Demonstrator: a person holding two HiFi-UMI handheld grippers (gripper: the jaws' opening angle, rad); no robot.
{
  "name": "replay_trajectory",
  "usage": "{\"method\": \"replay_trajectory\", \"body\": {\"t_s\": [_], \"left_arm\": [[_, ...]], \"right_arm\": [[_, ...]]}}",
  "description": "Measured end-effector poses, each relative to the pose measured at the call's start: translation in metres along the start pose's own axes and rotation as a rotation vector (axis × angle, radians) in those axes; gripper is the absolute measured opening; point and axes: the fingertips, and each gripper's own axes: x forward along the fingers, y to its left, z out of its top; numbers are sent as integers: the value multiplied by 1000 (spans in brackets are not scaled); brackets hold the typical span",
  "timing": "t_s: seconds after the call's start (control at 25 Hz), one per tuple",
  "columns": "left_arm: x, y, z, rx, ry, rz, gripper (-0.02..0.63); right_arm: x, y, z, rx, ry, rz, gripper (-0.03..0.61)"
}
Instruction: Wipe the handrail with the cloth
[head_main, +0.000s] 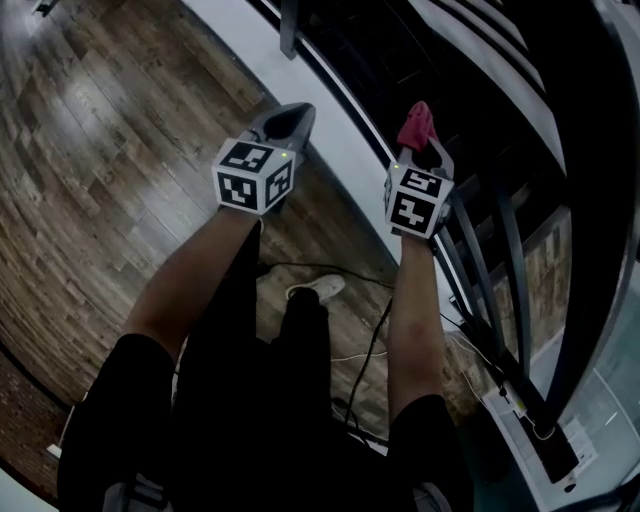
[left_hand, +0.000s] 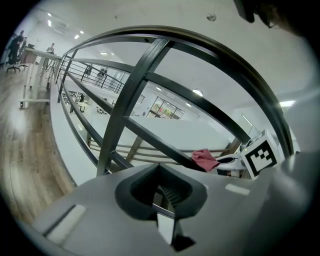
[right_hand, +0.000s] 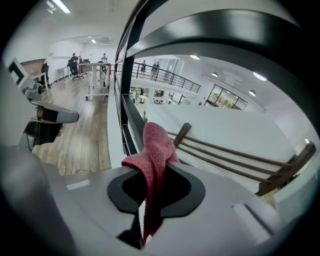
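A red cloth sticks out of my right gripper, which is shut on it; in the right gripper view the cloth drapes over the jaws. The dark metal handrail curves down the right side, and the cloth hangs left of it, apart from it. Seen from the right gripper, the rail arches close overhead. My left gripper is held out beside the right one, shut with nothing in it. The left gripper view shows the rail, its slanted bars, and the cloth at the right.
Upright railing bars and lower rails stand just right of my right gripper. A white ledge runs along the railing's foot. On the wood floor lie a black cable and a power strip. My shoe is below.
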Motion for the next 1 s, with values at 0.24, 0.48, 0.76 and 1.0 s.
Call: {"method": "replay_trajectory", "body": {"t_s": [0.24, 0.48, 0.76, 1.0], "left_arm": [[-3, 24, 9, -1, -11, 30, 0], [3, 33, 13, -5, -10, 27, 0], [19, 37, 25, -26, -20, 10, 0], [21, 56, 39, 4, -13, 8, -1]], "right_arm": [[10, 19, 25, -35, -13, 19, 43], [18, 30, 43, -51, -13, 36, 43], [25, 44, 58, -50, 0, 57, 43], [35, 60, 81, -58, -15, 64, 43]]}}
